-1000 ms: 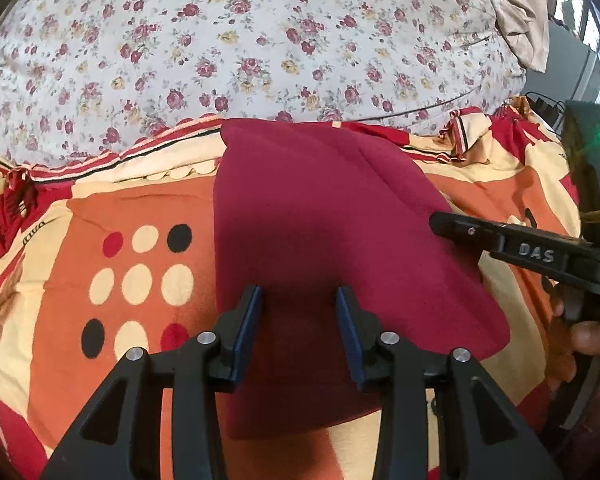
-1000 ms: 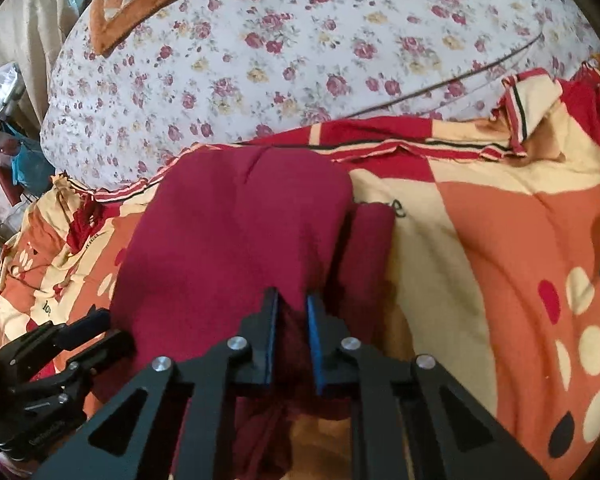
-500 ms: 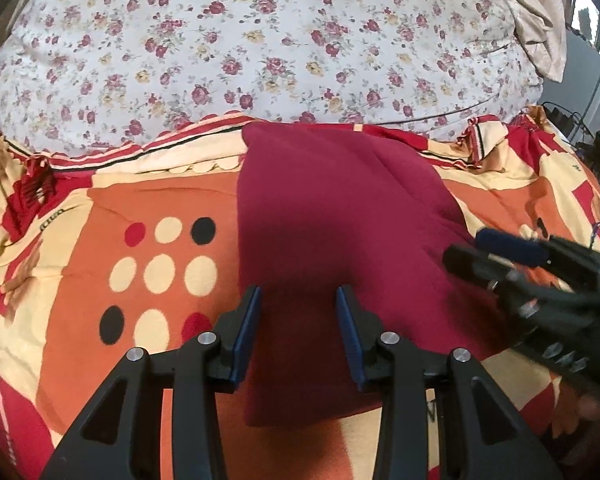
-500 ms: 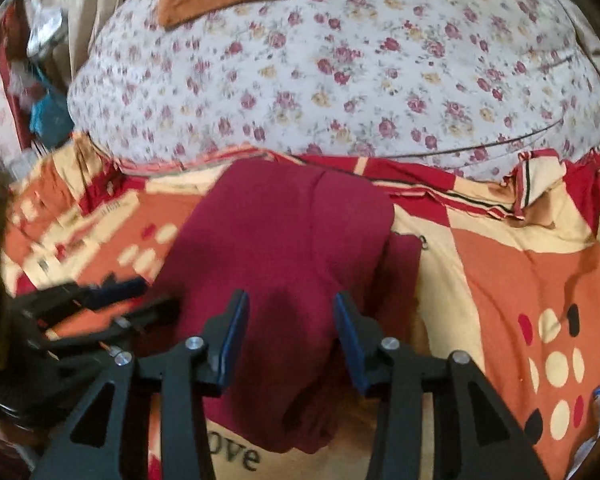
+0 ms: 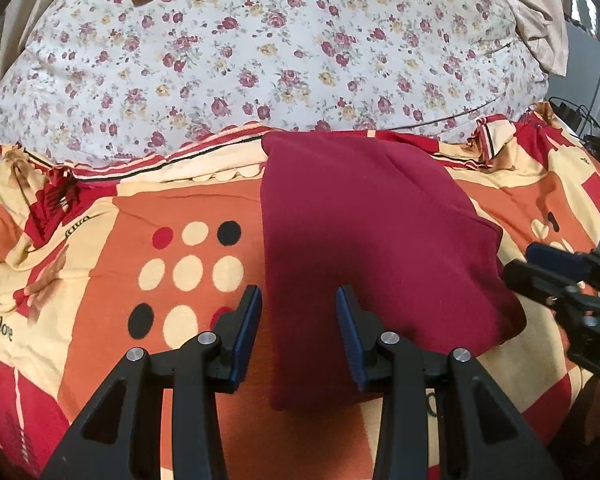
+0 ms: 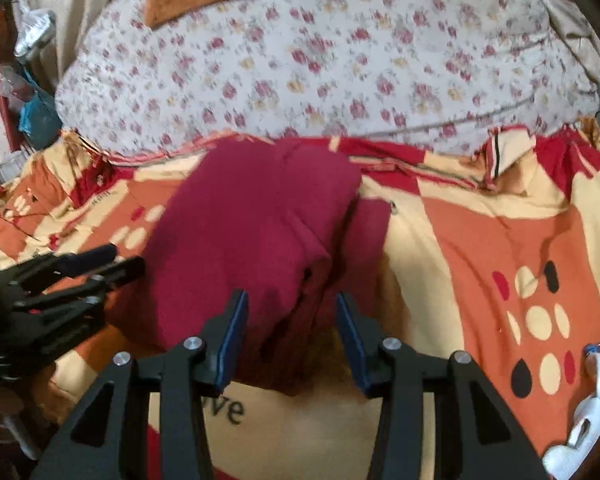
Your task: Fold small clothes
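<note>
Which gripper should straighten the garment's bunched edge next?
Right. The right gripper is open right at the maroon garment's bunched folds; the left gripper, also open, sits at the flat, straight edge.

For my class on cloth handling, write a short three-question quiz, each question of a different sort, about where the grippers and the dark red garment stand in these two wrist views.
1. True or false: the left gripper is clamped on the dark red garment.
2. Multiple choice: the garment lies on (A) a bare wooden table, (B) the orange and red patterned blanket, (C) a tiled floor.
3. Fill in: in the right wrist view the right gripper has its jaws ____.

Key
1. False: its jaws stand apart over the cloth's near edge.
2. B.
3. Open, with the garment's thicker folded edge between and beyond them.
</note>
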`<state>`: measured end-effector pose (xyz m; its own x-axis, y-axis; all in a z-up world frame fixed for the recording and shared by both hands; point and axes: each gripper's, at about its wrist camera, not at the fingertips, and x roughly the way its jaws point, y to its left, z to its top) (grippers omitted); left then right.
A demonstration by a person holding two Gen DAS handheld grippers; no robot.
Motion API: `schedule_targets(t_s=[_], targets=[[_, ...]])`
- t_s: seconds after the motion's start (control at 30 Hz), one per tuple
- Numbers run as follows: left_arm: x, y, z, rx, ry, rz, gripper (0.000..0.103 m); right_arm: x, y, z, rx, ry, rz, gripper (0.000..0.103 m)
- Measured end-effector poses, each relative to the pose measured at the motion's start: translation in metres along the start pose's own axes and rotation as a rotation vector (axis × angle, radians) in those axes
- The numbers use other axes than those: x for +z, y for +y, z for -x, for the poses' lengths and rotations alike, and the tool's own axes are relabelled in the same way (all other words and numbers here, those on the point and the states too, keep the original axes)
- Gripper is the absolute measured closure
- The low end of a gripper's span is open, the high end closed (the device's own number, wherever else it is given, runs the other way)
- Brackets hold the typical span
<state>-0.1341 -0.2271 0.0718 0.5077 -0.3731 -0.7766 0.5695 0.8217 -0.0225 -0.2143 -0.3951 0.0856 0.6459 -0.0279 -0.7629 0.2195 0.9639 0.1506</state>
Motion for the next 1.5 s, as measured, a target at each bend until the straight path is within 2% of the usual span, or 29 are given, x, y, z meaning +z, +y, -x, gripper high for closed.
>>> schedule_targets(t_s=[0.17,0.33,0.4,0.47,0.53,0.6,0.67,0.73,0.83,0.93,1.0,1.03,1.1,1.17,1.2,1.23,1.27,1.3,1.33,1.37,1.5], targets=[[0.0,0.002,0.0,0.001,0.005,0.012,0.086,0.011,0.011,-0.004,-0.003,-0.02,0.022,0.056],[0.0,0.004,-0.004,-0.014,0.025,0.021,0.086,0.016,-0.003,-0.041,-0.045,0.02,-0.043,0.056],[0.0,0.009,-0.007,-0.049,0.041,0.041,0.086,0.013,-0.01,-0.055,-0.051,0.046,-0.048,0.056],[0.004,0.018,-0.01,-0.111,0.061,0.074,0.084,0.006,-0.022,-0.067,0.005,0.091,-0.084,0.058],[0.01,0.029,-0.013,-0.172,0.069,0.125,0.076,0.001,-0.037,-0.066,0.068,0.081,-0.149,0.058],[0.016,0.042,-0.019,-0.227,0.08,0.184,0.069,0.002,-0.048,-0.062,0.088,0.054,-0.192,0.051],[0.023,0.053,-0.03,-0.289,0.101,0.244,0.067,0.006,-0.06,-0.061,0.068,0.027,-0.233,0.021],[0.026,0.061,-0.042,-0.339,0.127,0.286,0.066,0.009,-0.071,-0.067,0.082,0.018,-0.247,0.015],[0.029,0.064,-0.06,-0.422,0.151,0.323,0.064,0.014,-0.081,-0.087,0.134,0.049,-0.255,0.006],[0.032,0.061,-0.075,-0.465,0.163,0.347,0.054,0.017,-0.084,-0.109,0.222,0.098,-0.268,0.006],[0.033,0.059,-0.088,-0.489,0.197,0.357,0.045,0.019,-0.079,-0.118,0.249,0.101,-0.266,0.006],[0.033,0.058,-0.094,-0.503,0.22,0.363,0.045,0.02,-0.077,-0.121,0.25,0.102,-0.257,0.006],[0.031,0.057,-0.105,-0.545,0.26,0.385,0.043,0.021,-0.072,-0.126,0.261,0.096,-0.258,0.009],[0.032,0.054,-0.104,-0.542,0.254,0.376,0.043,0.023,-0.069,-0.126,0.268,0.088,-0.273,0.024],[0.032,0.052,-0.102,-0.532,0.253,0.365,0.046,0.024,-0.066,-0.124,0.266,0.084,-0.262,0.029],[0.033,0.05,-0.1,-0.522,0.249,0.356,0.049,0.025,-0.062,-0.12,0.26,0.078,-0.246,0.039],[0.033,0.049,-0.095,-0.512,0.238,0.349,0.056,0.026,-0.059,-0.117,0.248,0.074,-0.233,0.046],[0.034,0.048,-0.09,-0.508,0.226,0.341,0.065,0.028,-0.056,-0.113,0.246,0.072,-0.227,0.05],[0.035,0.047,-0.083,-0.507,0.211,0.326,0.069,0.029,-0.057,-0.107,0.252,0.068,-0.228,0.055],[0.036,0.046,-0.073,-0.508,0.199,0.309,0.072,0.03,-0.057,-0.103,0.261,0.066,-0.233,0.058],[0.035,0.053,-0.027,-0.536,0.165,0.3,0.073,0.03,-0.044,-0.079,0.331,0.087,-0.247,0.062]])
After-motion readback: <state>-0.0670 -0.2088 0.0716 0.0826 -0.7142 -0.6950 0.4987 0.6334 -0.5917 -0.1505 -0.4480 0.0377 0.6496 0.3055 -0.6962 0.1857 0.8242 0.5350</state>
